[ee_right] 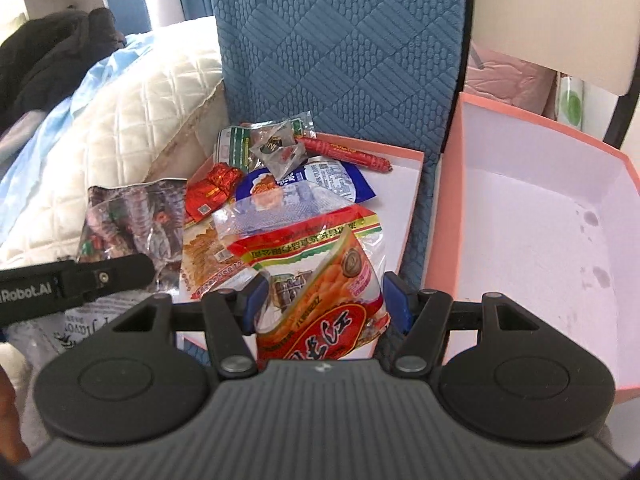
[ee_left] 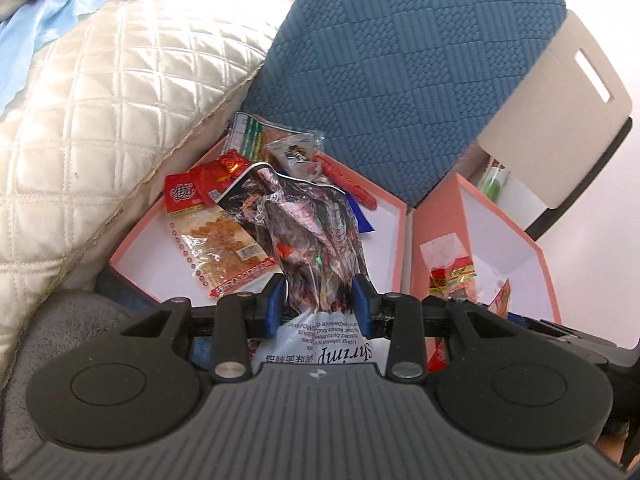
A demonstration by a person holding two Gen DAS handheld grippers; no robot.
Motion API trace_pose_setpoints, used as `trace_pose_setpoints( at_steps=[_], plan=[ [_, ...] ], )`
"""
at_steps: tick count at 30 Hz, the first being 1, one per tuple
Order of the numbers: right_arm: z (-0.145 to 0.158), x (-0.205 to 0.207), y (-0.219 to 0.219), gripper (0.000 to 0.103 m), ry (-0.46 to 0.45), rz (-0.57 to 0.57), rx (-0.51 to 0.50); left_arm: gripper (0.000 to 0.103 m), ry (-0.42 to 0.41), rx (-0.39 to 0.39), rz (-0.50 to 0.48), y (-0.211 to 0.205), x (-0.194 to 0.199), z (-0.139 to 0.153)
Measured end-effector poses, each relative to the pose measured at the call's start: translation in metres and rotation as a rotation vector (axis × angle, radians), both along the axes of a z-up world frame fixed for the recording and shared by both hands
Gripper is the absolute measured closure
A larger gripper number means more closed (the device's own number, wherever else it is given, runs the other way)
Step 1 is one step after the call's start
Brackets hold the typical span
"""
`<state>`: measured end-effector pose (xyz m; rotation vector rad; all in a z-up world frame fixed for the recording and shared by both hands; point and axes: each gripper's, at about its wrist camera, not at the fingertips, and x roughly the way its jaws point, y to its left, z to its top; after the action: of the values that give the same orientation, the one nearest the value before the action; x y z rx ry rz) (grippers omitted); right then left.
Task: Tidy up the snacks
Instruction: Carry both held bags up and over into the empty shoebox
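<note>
My left gripper point(ee_left: 319, 294) is shut on a dark shrimp snack bag point(ee_left: 316, 240) and holds it above the left pink tray point(ee_left: 394, 232), which holds several snack packets. The same bag shows in the right wrist view point(ee_right: 128, 224), with my left gripper's black body in front of it. My right gripper point(ee_right: 324, 300) is shut on a red and yellow snack bag point(ee_right: 320, 280), held over the left tray's point(ee_right: 408, 172) near right corner. A red sausage point(ee_right: 344, 152), a blue packet point(ee_right: 320, 180) and red packets point(ee_right: 212, 188) lie in that tray.
A second pink box point(ee_right: 532, 240) stands to the right, bare inside in the right wrist view. A blue textured cushion point(ee_right: 340, 48) stands behind the trays. A quilted cream pillow point(ee_left: 100, 128) lies on the left. A white chair back point(ee_left: 560, 120) is at the far right.
</note>
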<state>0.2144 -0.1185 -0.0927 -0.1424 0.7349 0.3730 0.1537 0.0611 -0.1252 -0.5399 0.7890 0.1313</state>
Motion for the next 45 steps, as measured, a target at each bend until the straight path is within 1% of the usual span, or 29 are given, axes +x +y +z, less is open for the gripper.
trace_pose_setpoints(
  at_steps=[7,13,26,30,36,42,45],
  plan=[
    [0.016,-0.004,-0.013,0.039,-0.034,-0.022,0.015,0.062,-0.028,0.007,-0.018,-0.004,-0.002,0.011],
    [0.032,0.000,-0.025,0.039,-0.066,-0.028,0.034,0.062,-0.065,0.025,-0.028,-0.011,0.006,0.030],
    [0.076,0.010,-0.063,0.039,-0.175,-0.044,0.061,0.062,-0.164,0.060,-0.105,-0.055,0.036,0.079],
    [0.087,0.011,-0.078,0.039,-0.203,-0.051,0.076,0.062,-0.182,0.071,-0.125,-0.070,0.047,0.091],
    [0.097,0.016,-0.100,0.039,-0.233,-0.066,0.092,0.062,-0.207,0.072,-0.152,-0.095,0.061,0.102],
    [0.102,0.023,-0.126,0.039,-0.243,-0.091,0.093,0.062,-0.214,0.083,-0.180,-0.117,0.080,0.104],
    [0.103,0.028,-0.143,0.039,-0.246,-0.105,0.092,0.062,-0.206,0.081,-0.199,-0.131,0.091,0.100]
  ],
)
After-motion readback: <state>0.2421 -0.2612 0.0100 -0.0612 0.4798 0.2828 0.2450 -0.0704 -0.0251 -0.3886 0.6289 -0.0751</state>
